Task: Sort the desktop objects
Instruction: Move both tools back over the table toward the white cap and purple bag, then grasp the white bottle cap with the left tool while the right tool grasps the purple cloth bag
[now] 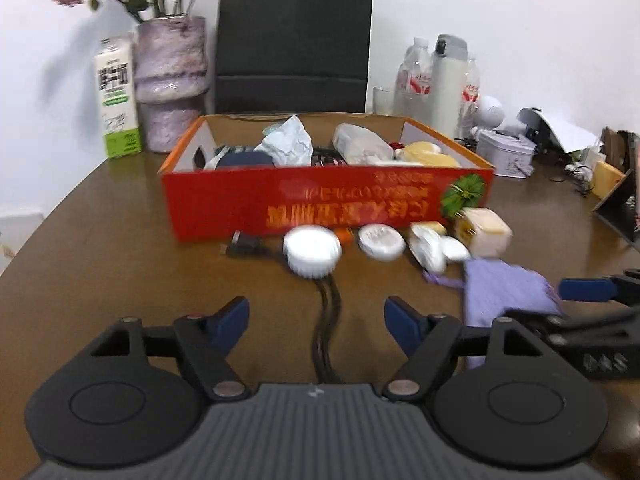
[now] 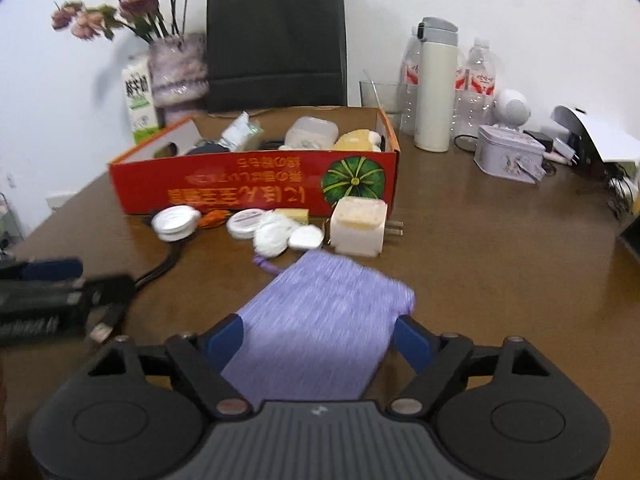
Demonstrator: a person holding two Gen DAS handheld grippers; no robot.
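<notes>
Pouch (image 1: 504,292), the purple one, lies flat on the table (image 1: 120,240) in the left wrist view, off to the right of the left gripper (image 1: 316,320). That gripper's jaws stand spread with nothing between them but bare table and a black cable (image 1: 326,320) that runs toward the camera from a round white reel (image 1: 312,250). The reel sits straight ahead of the left gripper, in a row of small white things just in front of the red box (image 1: 320,196). The right gripper (image 1: 576,300) shows at the right edge, its blue fingers at the pouch, so the pouch is plainly the right hand's job and the reel the left's.

From the right wrist view, the pouch (image 2: 324,316) lies directly ahead, its near end between the blue fingers (image 2: 224,340) of the right gripper (image 2: 320,338). The jaws are spread about as wide as the pouch; blur hides whether the pads touch its edges, though no pinch shows in the cloth. Its long axis runs away from the camera, leaning up-left toward a drawstring (image 2: 266,262) at the far end, near a white plug (image 2: 358,228). The box (image 2: 256,188) stands beyond that, open at the top and already part filled. I judge a straight close across the pouch's width would take it, then a lift forward over the box's near wall.
</notes>
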